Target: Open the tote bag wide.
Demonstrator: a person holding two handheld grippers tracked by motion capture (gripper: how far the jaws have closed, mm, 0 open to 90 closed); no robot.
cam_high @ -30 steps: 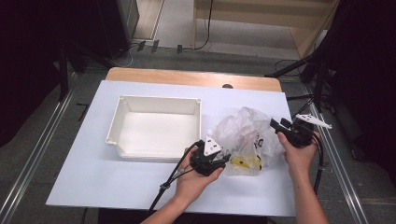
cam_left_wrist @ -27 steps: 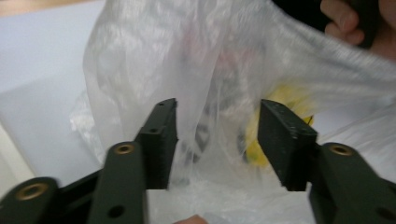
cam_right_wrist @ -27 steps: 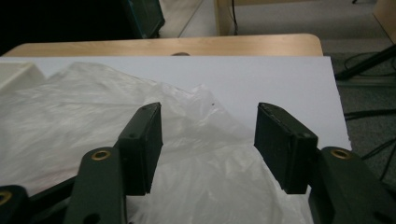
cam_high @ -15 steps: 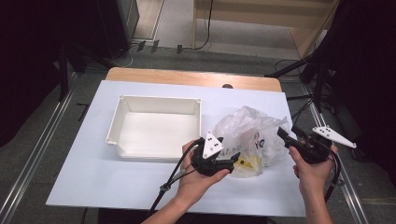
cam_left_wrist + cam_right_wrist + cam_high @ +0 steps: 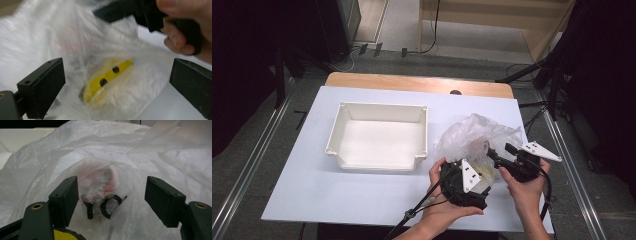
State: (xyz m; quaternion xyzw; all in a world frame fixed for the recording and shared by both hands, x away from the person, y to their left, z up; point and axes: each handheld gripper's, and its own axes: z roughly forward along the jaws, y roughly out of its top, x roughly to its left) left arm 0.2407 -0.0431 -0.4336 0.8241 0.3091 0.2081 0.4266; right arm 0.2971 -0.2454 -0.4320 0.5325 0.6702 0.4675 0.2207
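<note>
white bin (image 5: 381,142) at 10 o'clock, untouched. my left gripper (image 5: 472,186) just opened wide around the plastic bag (image 5: 474,137) at 4 o'clock, not pinching. right gripper (image 5: 498,157) also opening, gripping nothing. risk: thin film slips or snags a jaw.

Plastic bag (image 5: 474,137): translucent, milky white. Inside it, a yellow piece (image 5: 107,77) with two dark holes and a red-pink item with black loops (image 5: 100,195). Tray (image 5: 382,140): off-white. Desk (image 5: 312,185): white top, wood-brown far edge. Left hand-held gripper (image 5: 472,197) and right hand-held gripper (image 5: 494,155): black.
</note>
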